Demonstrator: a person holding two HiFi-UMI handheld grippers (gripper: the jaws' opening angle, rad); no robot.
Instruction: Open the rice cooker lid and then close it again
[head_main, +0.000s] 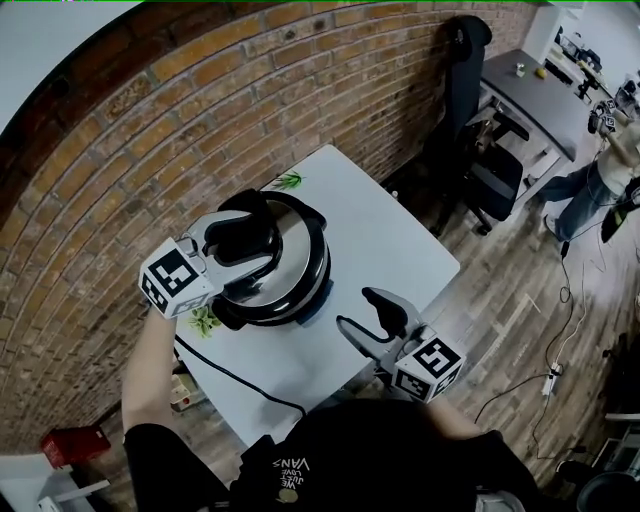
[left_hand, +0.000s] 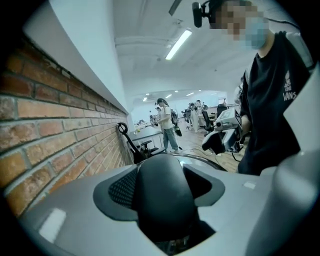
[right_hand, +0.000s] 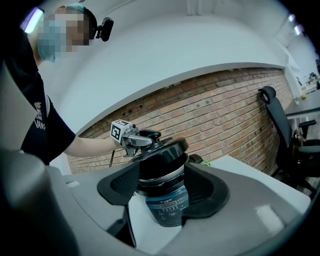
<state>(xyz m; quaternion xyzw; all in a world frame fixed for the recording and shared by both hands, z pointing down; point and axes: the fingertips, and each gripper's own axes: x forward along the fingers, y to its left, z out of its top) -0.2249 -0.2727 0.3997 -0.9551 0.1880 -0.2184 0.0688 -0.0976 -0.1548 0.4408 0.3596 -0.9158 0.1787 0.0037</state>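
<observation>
Our left gripper (head_main: 245, 255) clamps the rice cooker's (right_hand: 167, 205) lid handle (left_hand: 162, 195) at the white table's (head_main: 390, 240) ten o'clock by the brick wall (head_main: 130, 150); our right gripper (head_main: 358, 310) gapes empty at four.

Cooker (head_main: 305, 275) on your table (head_main: 390, 240) against the wall (head_main: 150, 130), left gripper (head_main: 250, 240) clamped on its lid handle (left_hand: 160, 195), right gripper (head_main: 366, 312) near its front, chair (head_main: 480, 160) beyond.

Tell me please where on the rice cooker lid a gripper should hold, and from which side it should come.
Grip the black handle on top of the lid; the lid itself is a wide, smooth dome that probably gives the jaws no hold. Come from the person's left side, almost level, one jaw on each side of the handle, as the left gripper does.
</observation>
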